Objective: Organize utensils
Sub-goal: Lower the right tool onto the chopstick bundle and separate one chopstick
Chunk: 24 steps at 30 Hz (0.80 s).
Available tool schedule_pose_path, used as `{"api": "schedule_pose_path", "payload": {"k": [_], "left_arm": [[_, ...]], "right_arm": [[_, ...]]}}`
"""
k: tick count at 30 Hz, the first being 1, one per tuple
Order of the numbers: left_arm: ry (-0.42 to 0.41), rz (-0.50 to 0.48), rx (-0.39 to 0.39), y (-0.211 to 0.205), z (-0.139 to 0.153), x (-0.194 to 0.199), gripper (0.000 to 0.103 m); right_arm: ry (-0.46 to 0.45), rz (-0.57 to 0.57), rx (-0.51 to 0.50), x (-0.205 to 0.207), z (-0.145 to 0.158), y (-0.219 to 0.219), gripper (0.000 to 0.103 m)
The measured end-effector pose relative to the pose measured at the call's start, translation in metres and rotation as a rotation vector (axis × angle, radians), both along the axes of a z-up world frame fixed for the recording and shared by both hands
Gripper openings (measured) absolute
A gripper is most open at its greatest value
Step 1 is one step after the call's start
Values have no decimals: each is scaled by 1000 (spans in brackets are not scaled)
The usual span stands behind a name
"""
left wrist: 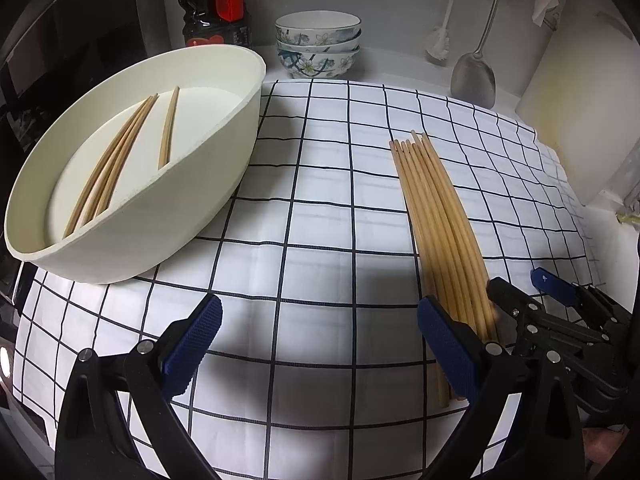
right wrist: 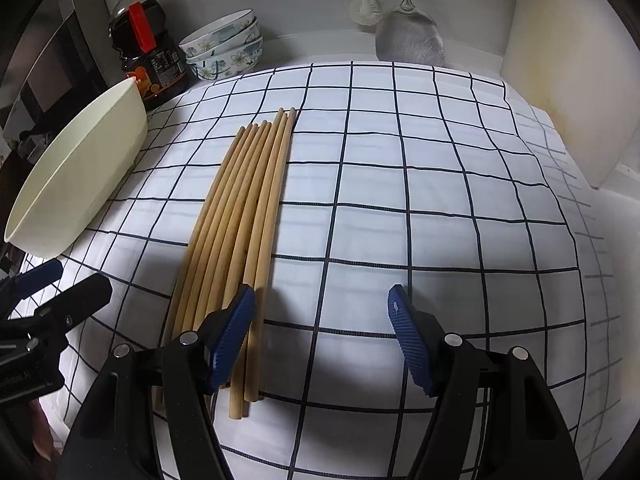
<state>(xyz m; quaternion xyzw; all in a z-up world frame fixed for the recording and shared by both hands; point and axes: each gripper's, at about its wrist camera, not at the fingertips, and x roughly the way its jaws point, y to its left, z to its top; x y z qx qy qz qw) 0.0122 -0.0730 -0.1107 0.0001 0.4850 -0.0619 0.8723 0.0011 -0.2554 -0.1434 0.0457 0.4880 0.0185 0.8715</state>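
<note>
Several wooden chopsticks (left wrist: 440, 216) lie side by side on the checked cloth (left wrist: 320, 200); they also show in the right wrist view (right wrist: 244, 208). A cream oval tray (left wrist: 180, 208) at the left holds three chopsticks (left wrist: 112, 168) on one side of a divider and one chopstick (left wrist: 168, 128) on the other. My left gripper (left wrist: 320, 340) is open and empty, its right finger beside the bundle's near ends. My right gripper (right wrist: 320, 332) is open and empty, its left finger (right wrist: 232, 340) over the bundle's near ends. It also shows in the left wrist view (left wrist: 524, 296).
Stacked floral bowls (left wrist: 318, 44) and a dark sauce bottle (left wrist: 216, 4) stand at the back. A metal spatula (left wrist: 474, 76) and a white brush (left wrist: 440, 40) hang by the back wall. A white cutting board (left wrist: 580, 92) leans at the right. The tray (right wrist: 76, 176) sits at the left.
</note>
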Motion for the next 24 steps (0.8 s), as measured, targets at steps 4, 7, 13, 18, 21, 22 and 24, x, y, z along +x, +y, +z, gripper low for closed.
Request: {"api": "schedule_pose_path", "payload": {"k": [4,7,13,18,21,22,24], "left_arm": [[0,0,0,-2,-1,1,96],[1,-4,3,-4,-3,3,96],[9,-15,1,-14,-8,9,96],[16,-49,16,-27,-11,10,96],[27,-61,29,-34,-15,11,96],[30,-62,36,-36,-17,11,96],[33,-61,55,-39,-20,11,96]], "right_arm": [[0,21,-32,-2,0,3,66],[-3,40,-86,-2,-3,10,66],[-19,37,-82,6,-3,2,66],[-16,-10,-89,9,-3,-21,66],[-13,-38,-87,7,-3,-36,66],[-12,-43,-84,6,-3,-40,66],[-13,-49,-79,5,-3,-45,66]]}}
